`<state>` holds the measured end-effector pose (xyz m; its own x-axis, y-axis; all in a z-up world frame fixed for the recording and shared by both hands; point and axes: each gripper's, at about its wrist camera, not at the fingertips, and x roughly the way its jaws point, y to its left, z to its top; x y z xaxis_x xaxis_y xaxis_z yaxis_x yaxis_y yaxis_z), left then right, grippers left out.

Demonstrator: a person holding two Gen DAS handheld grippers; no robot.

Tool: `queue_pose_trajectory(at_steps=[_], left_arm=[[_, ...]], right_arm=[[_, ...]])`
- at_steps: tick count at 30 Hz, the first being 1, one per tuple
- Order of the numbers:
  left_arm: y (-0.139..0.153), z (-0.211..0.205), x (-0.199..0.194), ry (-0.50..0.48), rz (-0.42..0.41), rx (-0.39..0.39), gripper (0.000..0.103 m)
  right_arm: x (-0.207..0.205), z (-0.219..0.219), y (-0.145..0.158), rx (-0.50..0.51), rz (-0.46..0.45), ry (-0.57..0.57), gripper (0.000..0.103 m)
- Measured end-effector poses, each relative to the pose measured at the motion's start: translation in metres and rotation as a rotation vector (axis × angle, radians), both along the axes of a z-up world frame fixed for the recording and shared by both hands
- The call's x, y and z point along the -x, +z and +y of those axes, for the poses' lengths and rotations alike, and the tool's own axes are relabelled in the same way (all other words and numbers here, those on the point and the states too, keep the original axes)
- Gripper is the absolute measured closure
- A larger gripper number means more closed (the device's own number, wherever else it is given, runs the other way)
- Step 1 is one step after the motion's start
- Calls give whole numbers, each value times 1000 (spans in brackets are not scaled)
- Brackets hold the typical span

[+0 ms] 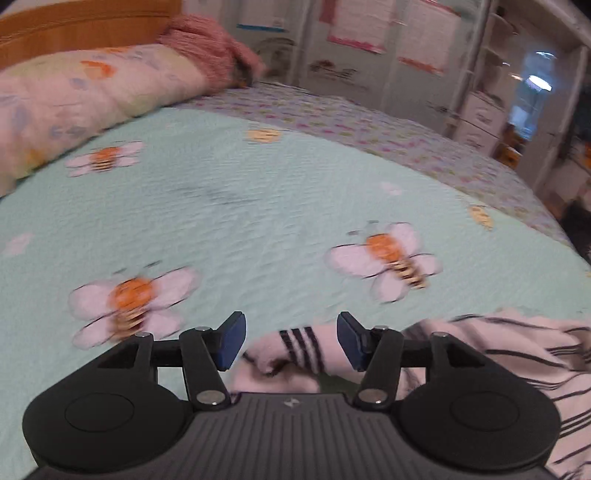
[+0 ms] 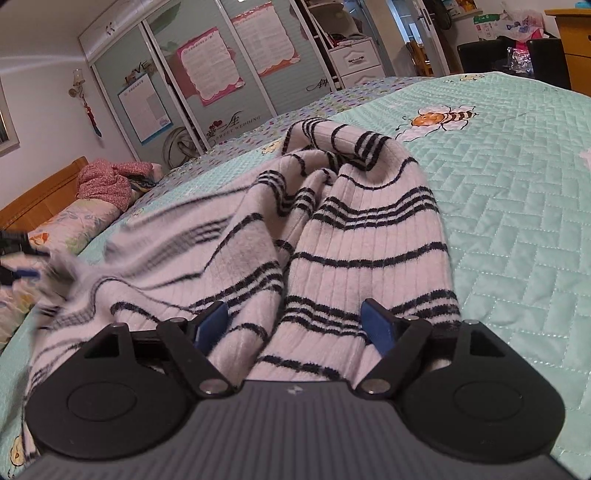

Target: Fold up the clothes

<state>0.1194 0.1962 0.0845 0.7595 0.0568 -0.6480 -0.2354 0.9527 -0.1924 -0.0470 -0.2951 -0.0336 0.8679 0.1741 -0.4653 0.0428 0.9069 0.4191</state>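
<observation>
The sweater (image 2: 332, 229) lies on the bedspread (image 2: 517, 184), with the pillow (image 1: 74, 96) at the headboard (image 1: 74, 26) beyond.

Wide stretch of mint bee-print quilt (image 1: 229, 206) lies bare ahead & left of left gripper (image 1: 291, 341). Rumpled striped sweater (image 2: 332, 229) fills space under & ahead of right gripper (image 2: 295, 325); quilt bare to its right. Floral pillow (image 1: 74, 99) & pink knit heap (image 1: 207, 48) block headboard end.
</observation>
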Motion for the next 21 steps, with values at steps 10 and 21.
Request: queue_pose_trajectory(at_steps=[10,21], left_arm=[[-38,-93,172,-515,-18,-372,45],[-71,-115,165,-540,125,-143,46]], right_arm=[[2,1,1,-6,-1,-2,23],[3,1,1,-9,-4,-2,23]])
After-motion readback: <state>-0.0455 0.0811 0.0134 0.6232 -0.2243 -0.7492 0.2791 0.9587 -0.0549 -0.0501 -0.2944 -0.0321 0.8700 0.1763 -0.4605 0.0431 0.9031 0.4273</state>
